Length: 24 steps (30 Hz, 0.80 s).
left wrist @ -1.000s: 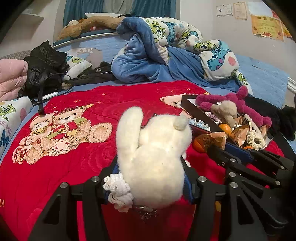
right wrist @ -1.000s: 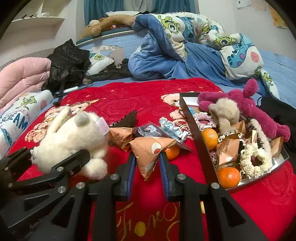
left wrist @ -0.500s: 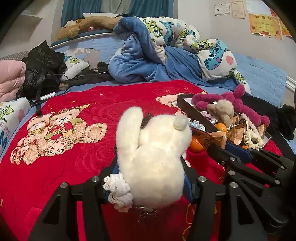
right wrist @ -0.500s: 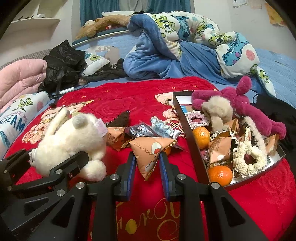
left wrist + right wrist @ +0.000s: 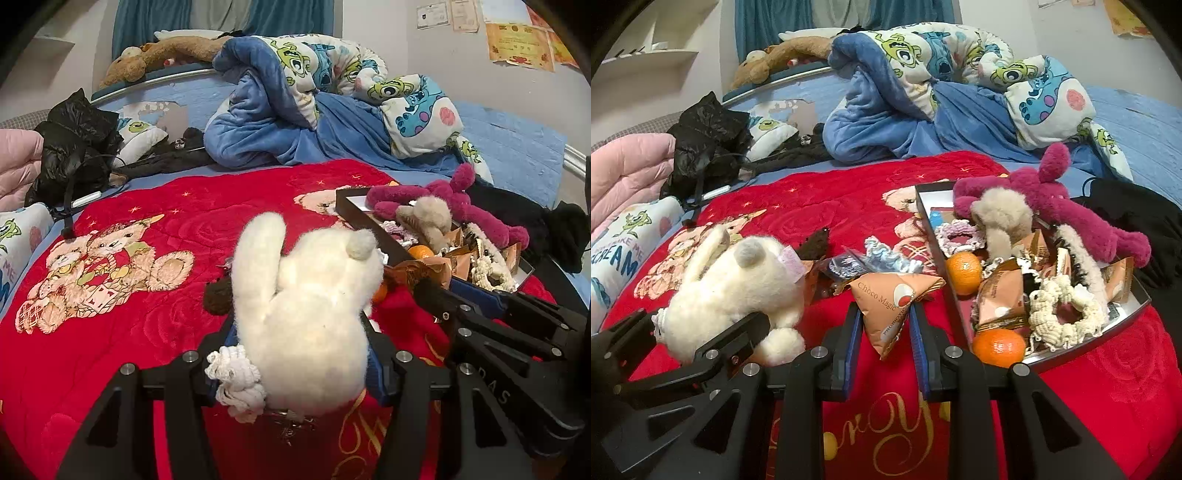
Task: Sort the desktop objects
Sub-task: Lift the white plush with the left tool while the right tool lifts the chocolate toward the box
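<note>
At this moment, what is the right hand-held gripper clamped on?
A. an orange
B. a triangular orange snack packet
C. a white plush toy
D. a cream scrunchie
B: in the right wrist view the right hand-held gripper has its blue-padded fingers pressed on both sides of the triangular orange snack packet.

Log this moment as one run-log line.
left gripper: shut on white plush toy | right gripper: shut on snack packet | tray: part-filled

Beyond the tongs, a red teddy-bear quilt [image 5: 155, 229] covers the bed. Farther back lies a rumpled blue monster-print blanket [image 5: 945, 96], with a black jacket [image 5: 74, 147] and pink duvet [image 5: 628, 173] far left.
</note>
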Available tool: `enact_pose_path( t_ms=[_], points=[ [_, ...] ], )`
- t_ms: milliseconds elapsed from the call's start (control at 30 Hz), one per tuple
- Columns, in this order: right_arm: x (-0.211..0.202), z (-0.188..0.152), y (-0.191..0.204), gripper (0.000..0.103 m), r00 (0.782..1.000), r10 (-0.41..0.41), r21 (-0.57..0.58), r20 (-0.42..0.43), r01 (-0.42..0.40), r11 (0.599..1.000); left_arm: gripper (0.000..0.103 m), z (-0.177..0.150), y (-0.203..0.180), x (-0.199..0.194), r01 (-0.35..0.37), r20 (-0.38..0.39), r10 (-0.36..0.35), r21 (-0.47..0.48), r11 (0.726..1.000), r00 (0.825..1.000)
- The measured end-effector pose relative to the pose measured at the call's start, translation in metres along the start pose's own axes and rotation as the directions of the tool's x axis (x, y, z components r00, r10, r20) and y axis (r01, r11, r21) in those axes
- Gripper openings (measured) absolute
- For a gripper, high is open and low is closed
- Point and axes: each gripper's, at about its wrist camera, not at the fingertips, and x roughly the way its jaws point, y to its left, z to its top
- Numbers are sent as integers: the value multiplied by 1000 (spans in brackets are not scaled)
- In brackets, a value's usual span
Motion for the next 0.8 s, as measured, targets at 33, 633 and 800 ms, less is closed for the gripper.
enact_pose_path(
  t_ms=[33, 633, 800],
  points=[
    [-1, 0, -1, 24, 1000, -1, 1, 0, 1, 1000, 59, 0, -1, 0, 2, 1, -2, 1, 1000, 1000],
    [-19, 0, -36, 24, 997, -75, -9, 28, 75, 997, 59, 4, -45, 3, 59, 6, -59, 30, 998, 998],
    [-24, -4, -48, 24, 993, -111, -27, 32, 112, 993, 59, 5, -63, 5, 77, 0, -77, 50, 996, 997]
  ],
)
